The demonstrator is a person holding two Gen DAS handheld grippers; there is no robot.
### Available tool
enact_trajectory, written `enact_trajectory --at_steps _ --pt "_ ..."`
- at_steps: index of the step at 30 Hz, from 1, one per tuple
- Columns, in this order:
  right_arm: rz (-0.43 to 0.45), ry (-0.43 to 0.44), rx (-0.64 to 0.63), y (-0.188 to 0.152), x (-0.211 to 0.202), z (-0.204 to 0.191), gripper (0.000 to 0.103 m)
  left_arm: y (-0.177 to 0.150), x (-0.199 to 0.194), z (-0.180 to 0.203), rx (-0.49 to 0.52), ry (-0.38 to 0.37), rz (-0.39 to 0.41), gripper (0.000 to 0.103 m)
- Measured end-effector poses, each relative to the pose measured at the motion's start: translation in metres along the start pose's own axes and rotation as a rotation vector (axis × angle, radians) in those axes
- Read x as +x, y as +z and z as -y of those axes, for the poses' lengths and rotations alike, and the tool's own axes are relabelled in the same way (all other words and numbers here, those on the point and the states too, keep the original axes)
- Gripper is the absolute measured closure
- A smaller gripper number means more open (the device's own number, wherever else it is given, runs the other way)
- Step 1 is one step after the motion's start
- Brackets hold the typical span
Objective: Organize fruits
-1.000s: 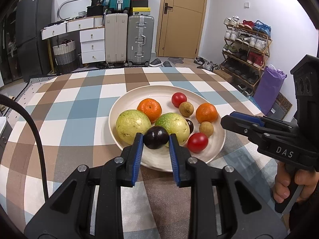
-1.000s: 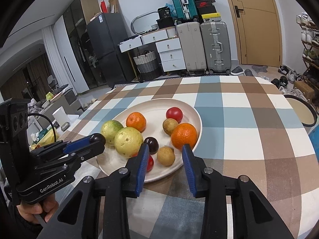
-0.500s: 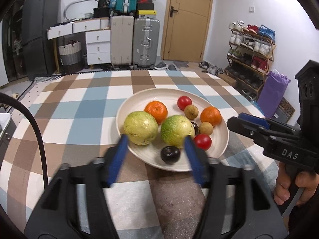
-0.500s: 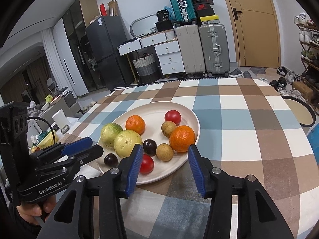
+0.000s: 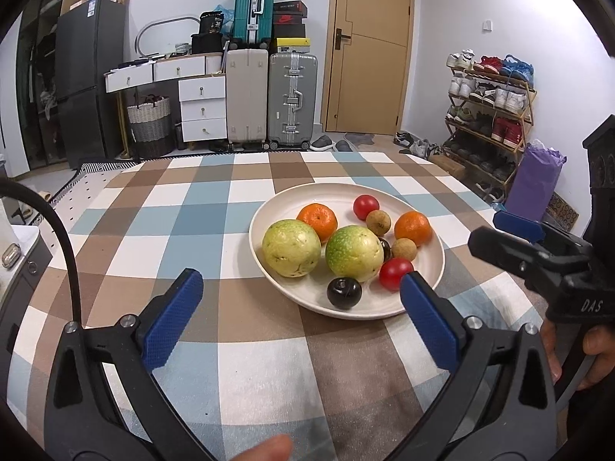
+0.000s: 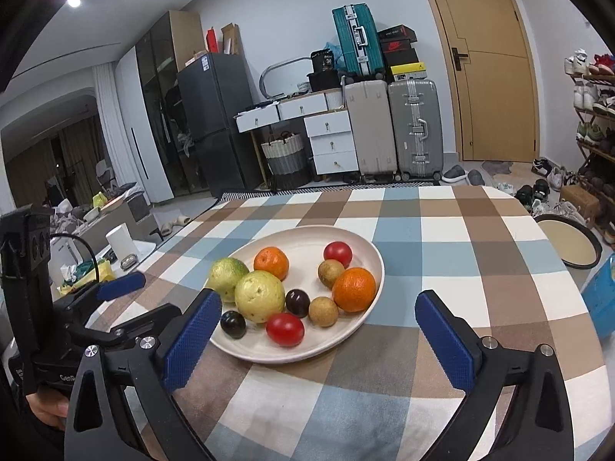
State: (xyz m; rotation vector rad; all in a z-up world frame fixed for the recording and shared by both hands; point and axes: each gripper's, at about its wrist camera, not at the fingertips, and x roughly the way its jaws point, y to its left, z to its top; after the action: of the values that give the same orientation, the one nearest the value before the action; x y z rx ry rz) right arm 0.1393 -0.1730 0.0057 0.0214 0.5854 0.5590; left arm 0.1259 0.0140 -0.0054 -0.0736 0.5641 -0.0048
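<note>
Both tongs, left gripper (image 5: pixel 301 322) and right gripper (image 6: pixel 316 339), have just been opening wide and hold nothing; withdraw level, clear of the plate (image 5: pixel 388 309) just ahead.

Twin handheld grippers, black frames with blue pads

The left gripper (image 5: pixel 300 299) and right gripper (image 6: pixel 319 326) share black plastic arms, silver screws (image 5: pixel 127 321) at the joints and textured blue finger pads (image 6: pixel 192 340). White lettering marks the bodies; a black cable (image 5: pixel 65 246) loops beside the left one.
</note>
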Motion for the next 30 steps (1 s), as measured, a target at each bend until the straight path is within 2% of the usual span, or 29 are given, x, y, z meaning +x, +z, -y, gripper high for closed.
enact_trajectory --at_steps 13,19,30 --pt "0.031 0.003 -0.011 -0.007 -0.016 -0.004 0.0 -0.006 -0.014 -0.006 -0.025 -0.044 0.028 0.001" --pt "0.039 0.005 0.02 -0.006 -0.017 0.003 0.0 -0.006 -0.012 -0.006 -0.026 -0.041 0.023 0.001" --pt "0.034 -0.003 -0.001 -0.007 -0.017 -0.002 0.0 -0.006 -0.011 -0.004 -0.017 -0.04 0.03 0.001"
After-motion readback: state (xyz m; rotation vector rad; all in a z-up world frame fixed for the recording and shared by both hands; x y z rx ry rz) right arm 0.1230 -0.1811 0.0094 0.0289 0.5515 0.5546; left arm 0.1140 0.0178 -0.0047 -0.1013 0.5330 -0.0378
